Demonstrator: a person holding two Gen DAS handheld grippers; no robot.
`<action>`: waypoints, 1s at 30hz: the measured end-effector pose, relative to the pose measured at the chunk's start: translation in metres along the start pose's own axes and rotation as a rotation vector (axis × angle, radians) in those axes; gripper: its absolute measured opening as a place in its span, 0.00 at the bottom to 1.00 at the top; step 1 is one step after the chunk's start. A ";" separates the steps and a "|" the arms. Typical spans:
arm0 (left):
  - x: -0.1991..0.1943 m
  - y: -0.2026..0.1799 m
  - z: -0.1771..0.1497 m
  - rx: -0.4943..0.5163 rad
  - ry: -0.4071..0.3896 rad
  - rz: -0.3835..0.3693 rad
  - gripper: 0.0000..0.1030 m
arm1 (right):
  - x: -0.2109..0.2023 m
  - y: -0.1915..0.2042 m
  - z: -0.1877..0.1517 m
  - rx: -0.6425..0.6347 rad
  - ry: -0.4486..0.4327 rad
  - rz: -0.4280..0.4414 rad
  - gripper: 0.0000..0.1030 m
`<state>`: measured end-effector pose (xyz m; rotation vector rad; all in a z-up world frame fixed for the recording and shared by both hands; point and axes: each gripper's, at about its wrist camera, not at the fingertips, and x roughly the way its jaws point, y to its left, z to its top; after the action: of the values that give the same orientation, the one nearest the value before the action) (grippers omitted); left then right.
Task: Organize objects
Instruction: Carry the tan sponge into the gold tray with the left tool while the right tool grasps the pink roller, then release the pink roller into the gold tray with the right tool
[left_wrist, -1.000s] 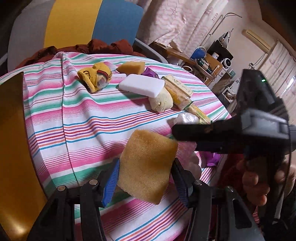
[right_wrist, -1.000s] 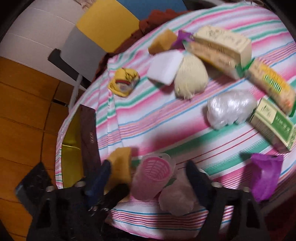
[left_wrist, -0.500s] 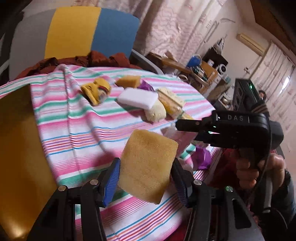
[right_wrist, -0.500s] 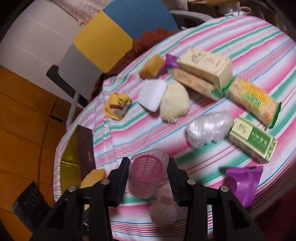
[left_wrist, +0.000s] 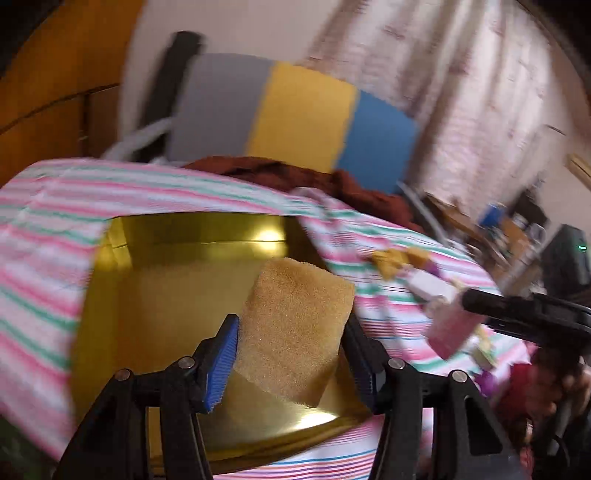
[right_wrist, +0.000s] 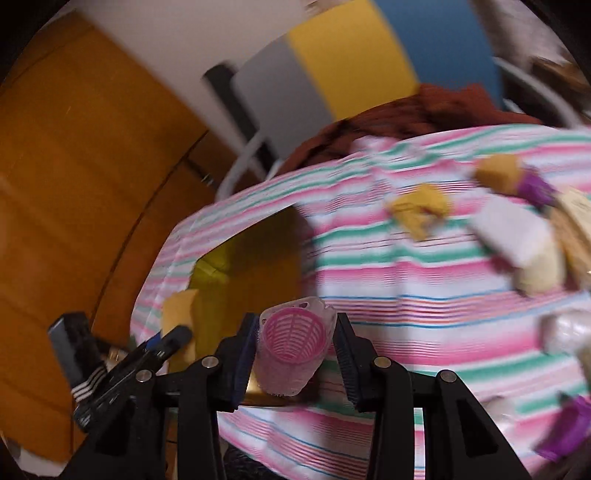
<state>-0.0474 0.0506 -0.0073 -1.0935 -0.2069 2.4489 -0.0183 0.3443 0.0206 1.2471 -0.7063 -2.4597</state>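
Left gripper (left_wrist: 291, 354) and right gripper (right_wrist: 295, 350) both clamped, held side by side.

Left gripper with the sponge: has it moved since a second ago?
Yes. The left gripper, shut on the sponge, has swung left, from facing the striped tablecloth to over the gold box.

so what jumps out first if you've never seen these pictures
The tan sponge, clamped in the left gripper, fills the middle of the left wrist view, held over the shiny gold box set among the striped tablecloth. In the right wrist view, the right gripper holds a pink basket-like cup near the table's front edge.
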 end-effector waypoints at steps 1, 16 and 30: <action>-0.002 0.010 -0.001 -0.018 -0.001 0.026 0.55 | 0.013 0.011 -0.001 -0.021 0.028 0.011 0.41; -0.025 0.067 -0.023 -0.082 -0.032 0.299 0.80 | 0.079 0.068 -0.033 -0.116 0.173 0.041 0.64; -0.034 0.016 -0.015 0.034 -0.057 0.294 0.80 | 0.052 0.074 -0.040 -0.220 0.074 -0.078 0.89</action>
<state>-0.0219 0.0204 0.0007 -1.1067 -0.0221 2.7337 -0.0132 0.2461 0.0062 1.2930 -0.3632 -2.4587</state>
